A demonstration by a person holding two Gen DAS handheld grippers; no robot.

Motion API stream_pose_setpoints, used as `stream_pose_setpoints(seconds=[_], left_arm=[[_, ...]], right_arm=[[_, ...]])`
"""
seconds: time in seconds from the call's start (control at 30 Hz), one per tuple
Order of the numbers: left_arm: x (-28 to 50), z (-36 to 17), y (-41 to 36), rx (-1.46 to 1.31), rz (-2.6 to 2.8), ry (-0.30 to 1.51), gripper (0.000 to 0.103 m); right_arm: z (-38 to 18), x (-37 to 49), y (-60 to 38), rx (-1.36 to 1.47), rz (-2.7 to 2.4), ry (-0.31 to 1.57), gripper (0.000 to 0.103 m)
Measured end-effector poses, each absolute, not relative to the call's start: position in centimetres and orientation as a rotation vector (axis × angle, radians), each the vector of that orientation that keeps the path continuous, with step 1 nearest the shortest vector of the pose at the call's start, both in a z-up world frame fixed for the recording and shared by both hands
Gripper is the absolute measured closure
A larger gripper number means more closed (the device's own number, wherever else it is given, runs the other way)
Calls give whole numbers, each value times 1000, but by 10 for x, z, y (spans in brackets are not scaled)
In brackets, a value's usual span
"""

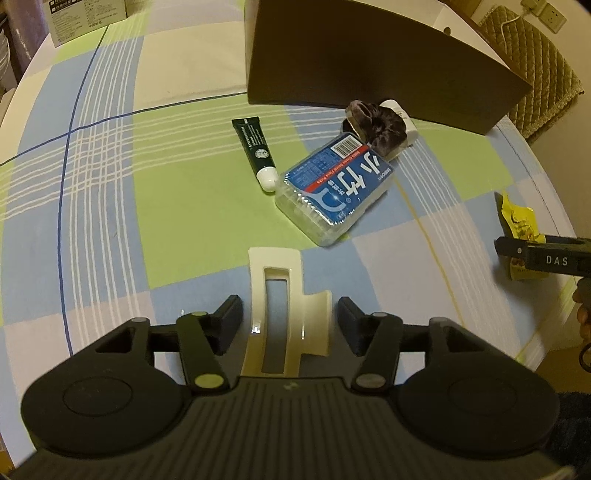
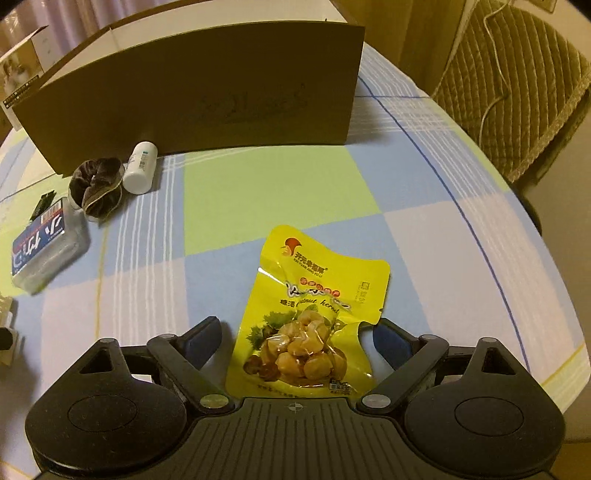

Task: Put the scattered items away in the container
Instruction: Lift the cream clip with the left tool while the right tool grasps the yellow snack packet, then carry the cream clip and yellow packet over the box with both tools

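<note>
My left claw [image 1: 290, 314] is standing wide around the cream hair clip [image 1: 284, 314] lying on the desk [image 1: 184, 192], fingers apart from it. My right claw [image 2: 297, 338] is spreading wide beside the yellow chestnut packet [image 2: 310, 317]. The cardboard box [image 2: 207, 99] is sitting beyond.

this looks like a home to me, likely a bedroom or living room. i'm over a soft checked cloth [image 1: 177, 192] in green, blue and white, spread like a bedsheet. a quilted cushion [image 2: 517, 81] sits beside it, with a wall socket [image 1: 550, 14] and a plugged-in cable behind. household bits lie about: a hair scrunchie [image 1: 376, 125] and a floss pick box [image 1: 332, 184].
</note>
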State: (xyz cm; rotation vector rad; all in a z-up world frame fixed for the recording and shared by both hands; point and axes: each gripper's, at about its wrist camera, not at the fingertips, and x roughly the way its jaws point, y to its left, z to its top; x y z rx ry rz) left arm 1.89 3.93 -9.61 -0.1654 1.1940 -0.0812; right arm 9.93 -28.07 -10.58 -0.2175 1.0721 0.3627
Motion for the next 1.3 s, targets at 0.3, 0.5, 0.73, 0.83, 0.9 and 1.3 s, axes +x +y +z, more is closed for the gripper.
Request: stream_pose_setpoints(seconds=[0.3, 0.5, 0.73, 0.83, 0.9, 1.3], left_arm=[[19, -97, 24, 6, -75, 1154, 64], [13, -95, 33, -49, -82, 1172, 65], [7, -85, 38, -77, -62, 1166, 65], [8, -79, 37, -84, -56, 1154, 65], [8, -74, 35, -77, -53, 1145, 65], [14, -50, 26, -82, -44, 1090, 65]], right_arm=[[-102, 97, -280, -236, 398, 1032, 32], [-99, 92, -286, -218, 442, 1046, 35], [-85, 91, -290, -188, 503, 1053, 39], [-80, 92, -290, -169, 532, 1054, 40], [-76, 92, -290, -161, 550, 1045, 41], [-53, 102, -293, -132, 622, 954, 42]])
